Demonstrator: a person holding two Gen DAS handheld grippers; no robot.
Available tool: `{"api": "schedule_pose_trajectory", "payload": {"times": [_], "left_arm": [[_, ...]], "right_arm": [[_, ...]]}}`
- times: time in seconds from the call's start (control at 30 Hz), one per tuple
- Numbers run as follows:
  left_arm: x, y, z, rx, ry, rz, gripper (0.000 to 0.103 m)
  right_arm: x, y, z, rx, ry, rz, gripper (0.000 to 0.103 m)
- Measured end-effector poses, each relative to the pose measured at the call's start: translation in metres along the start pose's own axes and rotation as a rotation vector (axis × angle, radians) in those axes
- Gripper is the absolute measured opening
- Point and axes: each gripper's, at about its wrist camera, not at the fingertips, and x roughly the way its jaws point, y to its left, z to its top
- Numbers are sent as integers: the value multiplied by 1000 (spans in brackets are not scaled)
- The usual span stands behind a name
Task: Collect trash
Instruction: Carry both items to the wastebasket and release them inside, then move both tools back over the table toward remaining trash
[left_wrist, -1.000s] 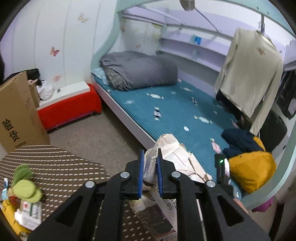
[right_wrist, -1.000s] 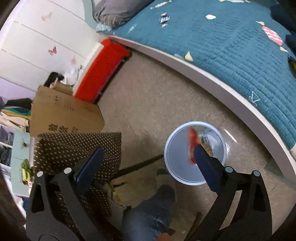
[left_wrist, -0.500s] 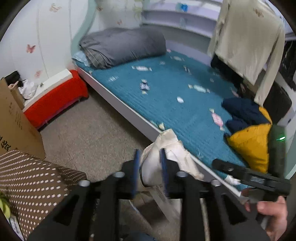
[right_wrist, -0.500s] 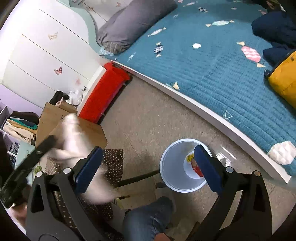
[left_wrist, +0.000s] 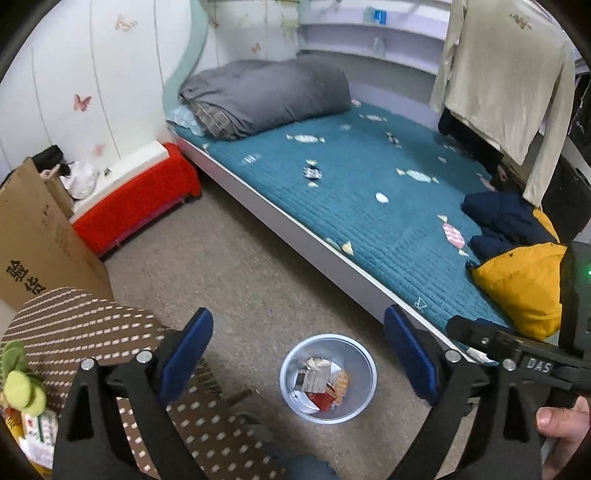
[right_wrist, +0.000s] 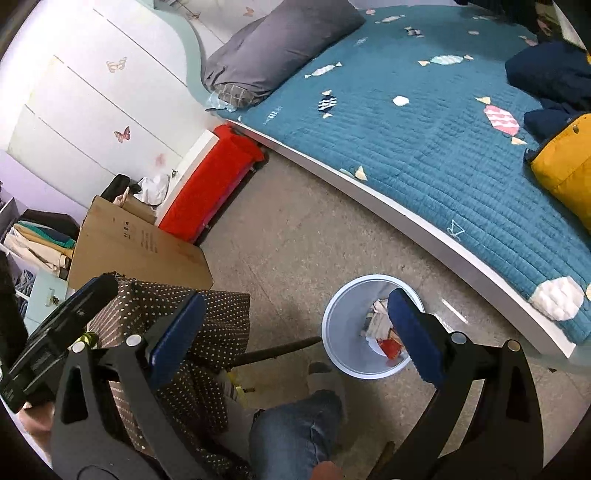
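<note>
A white round trash bin (left_wrist: 358, 406) stands on the floor by the bed, with crumpled paper (left_wrist: 316, 378) and red wrappers inside. My left gripper (left_wrist: 299, 354) is open and empty, held above the bin. My right gripper (right_wrist: 295, 332) is open and empty too, above the bin (right_wrist: 340, 347), whose paper (right_wrist: 376, 321) shows between its fingers. A white crumpled piece (right_wrist: 557, 299) lies at the bed's near edge.
A teal-quilted bed (left_wrist: 369, 192) with a grey duvet and a yellow and navy jacket (left_wrist: 524, 280) fills the right. A dotted brown tablecloth (left_wrist: 74, 332), a cardboard box (left_wrist: 33, 236) and a red bench (left_wrist: 136, 199) stand left. My knee (right_wrist: 295, 432) is below.
My left gripper has opened and let go of the crumpled paper, which now lies in the bin. The right gripper stayed open and shifted slightly.
</note>
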Motion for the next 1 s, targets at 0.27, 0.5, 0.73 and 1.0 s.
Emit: {"api": "schedule_pose_trajectory", "payload": {"times": [0.27, 0.5, 0.73, 1.0], "left_arm": [[-57, 15, -13, -41, -98, 7, 93], [-108, 30, -26, -77, -185, 22, 93], [-157, 60, -50, -127, -261, 53, 94], [-196, 110, -94, -197, -292, 101, 94]], "right_arm": [[-30, 44, -8, -98, -64, -7, 97], [-57, 97, -23, -247, -123, -11, 97], [-69, 147, -44, -350, -109, 28, 97], [-72, 204, -73, -459, -80, 77, 97]]}}
